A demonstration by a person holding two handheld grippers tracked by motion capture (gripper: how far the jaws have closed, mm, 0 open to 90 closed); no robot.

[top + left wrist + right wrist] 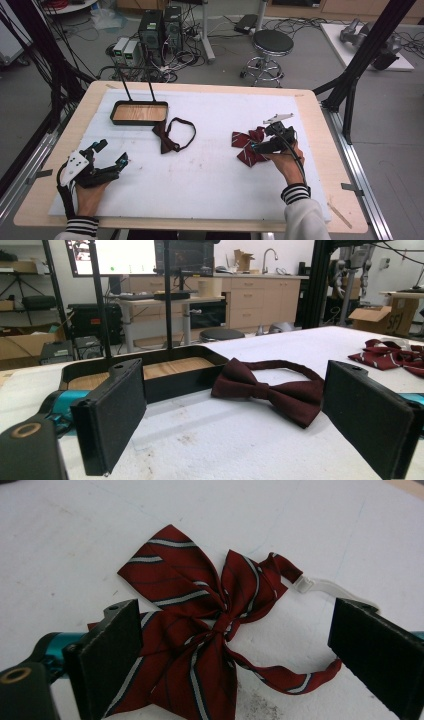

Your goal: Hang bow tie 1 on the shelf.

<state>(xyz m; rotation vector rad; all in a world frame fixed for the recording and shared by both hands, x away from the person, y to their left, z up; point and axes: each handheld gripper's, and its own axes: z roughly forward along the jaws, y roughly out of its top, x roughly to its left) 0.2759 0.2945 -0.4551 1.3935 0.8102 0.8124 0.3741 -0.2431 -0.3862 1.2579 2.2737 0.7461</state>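
Right tongs [256, 145] sit over the striped bow tie [248, 146] at the right of the worktop [210, 200], jaws spread wide, nothing pinched. In the right gripper view the striped bow tie [200, 630] lies flat on the white foam mat [60, 540] between the two black jaws: dark red cloth with grey-white stripes, knot near the middle, loops fanned out toward the far left, tails running near. A thin strap of the same cloth curls out to the right and ends in a white plastic clasp [312, 585], just beside the right jaw. The left jaw overlaps the near-left loop in that view; cannot tell whether it touches the cloth.

Left tongs [111, 152] rest at the near left of the worktop, held in the left hand [90, 192], jaws spread, gripping nothing. The left gripper view looks across the mat between both jaws to a plain maroon bow tie [272, 390] with its strap looped behind it.

Container: a shallow black tray [116, 107] with two upright black rods, far left on the mat. Its floor is a bare wood-coloured panel, no items lying in it. The maroon bow tie [167, 140] lies outside the tray, just beside its near right corner; in the left gripper view the tray [175, 382] stands directly behind that tie, touching or almost so.

The two ties are well apart, open mat between them
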